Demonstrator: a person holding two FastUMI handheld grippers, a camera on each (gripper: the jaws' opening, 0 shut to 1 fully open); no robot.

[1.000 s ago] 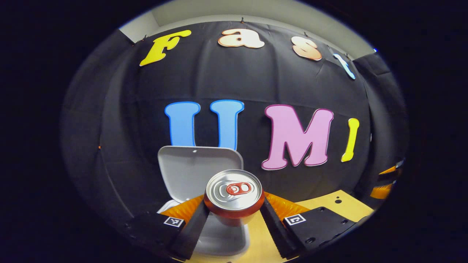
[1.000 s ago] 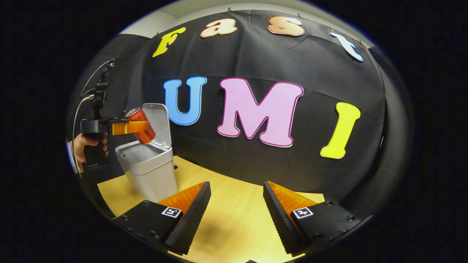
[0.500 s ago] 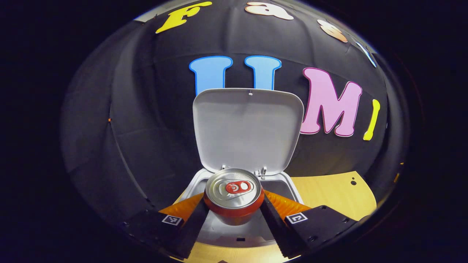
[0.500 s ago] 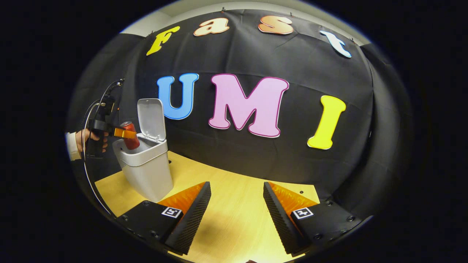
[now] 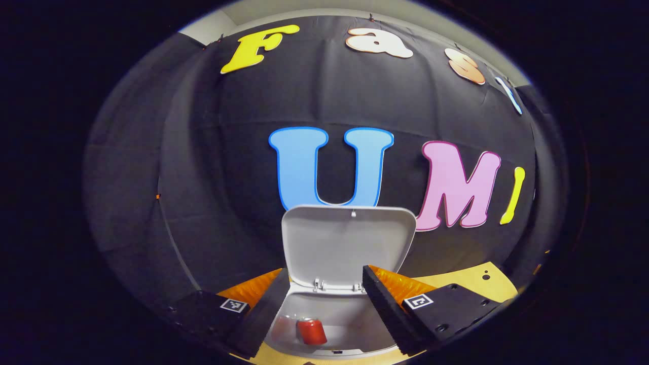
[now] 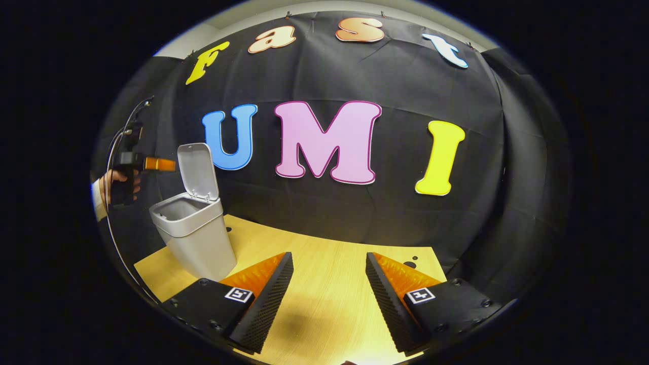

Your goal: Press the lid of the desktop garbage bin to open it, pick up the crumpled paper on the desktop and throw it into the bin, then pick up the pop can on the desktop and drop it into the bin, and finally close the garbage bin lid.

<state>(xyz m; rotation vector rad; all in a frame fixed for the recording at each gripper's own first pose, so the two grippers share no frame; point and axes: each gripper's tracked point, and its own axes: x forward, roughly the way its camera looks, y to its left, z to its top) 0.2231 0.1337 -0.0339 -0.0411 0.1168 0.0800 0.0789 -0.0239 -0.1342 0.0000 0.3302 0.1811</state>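
Observation:
The grey desktop bin (image 5: 350, 317) stands right under my left gripper (image 5: 325, 274), its lid (image 5: 347, 243) raised upright at the far side. A red pop can (image 5: 310, 330) lies inside the bin near the bottom. My left gripper is open with nothing between its fingers. In the right gripper view the bin (image 6: 197, 246) stands at the left of the table with its lid (image 6: 197, 170) up, and the left gripper (image 6: 158, 163) hovers above and just left of it, held by a hand (image 6: 114, 182). My right gripper (image 6: 328, 258) is open over the wooden table, well right of the bin.
The light wooden table (image 6: 329, 314) runs from the bin to the right, with a few small holes (image 6: 409, 264) near the black cloth wall behind it. A cable (image 6: 114, 147) hangs from the left gripper at the left edge.
My left gripper opened and let go of the pop can, which dropped into the bin. That gripper then rose and drew back a little. The right gripper drifted slightly.

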